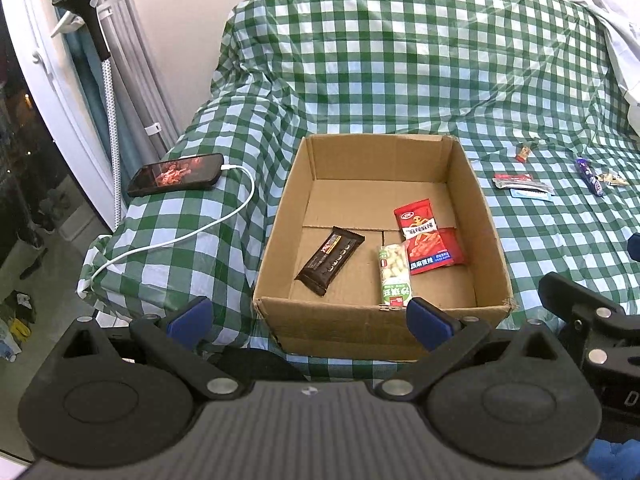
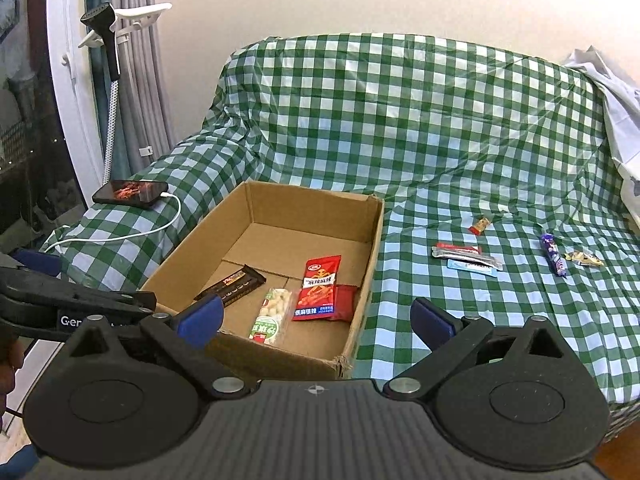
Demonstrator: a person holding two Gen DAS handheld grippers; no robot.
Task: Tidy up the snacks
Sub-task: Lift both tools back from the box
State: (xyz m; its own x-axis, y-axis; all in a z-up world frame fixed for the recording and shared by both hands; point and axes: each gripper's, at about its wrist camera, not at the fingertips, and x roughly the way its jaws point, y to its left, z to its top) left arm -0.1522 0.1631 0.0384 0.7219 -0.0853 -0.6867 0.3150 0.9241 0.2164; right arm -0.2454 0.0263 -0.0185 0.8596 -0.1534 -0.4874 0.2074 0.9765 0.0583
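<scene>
Sitting on the green-white checked cloth (image 2: 440,128), the open brown cardboard box (image 1: 486,216) holds a dark brown choc bar (image 1: 330,260), a green-white nut pack (image 1: 394,274) and 2 red spicy snack packs (image 1: 426,236). More small wrappers (image 2: 468,258) and a purple candy stick (image 2: 554,254) lie loose at 3 o'clock of the box. Left gripper (image 1: 310,318) and right gripper (image 2: 318,318) both w/ jaws spread, nothing held.
</scene>
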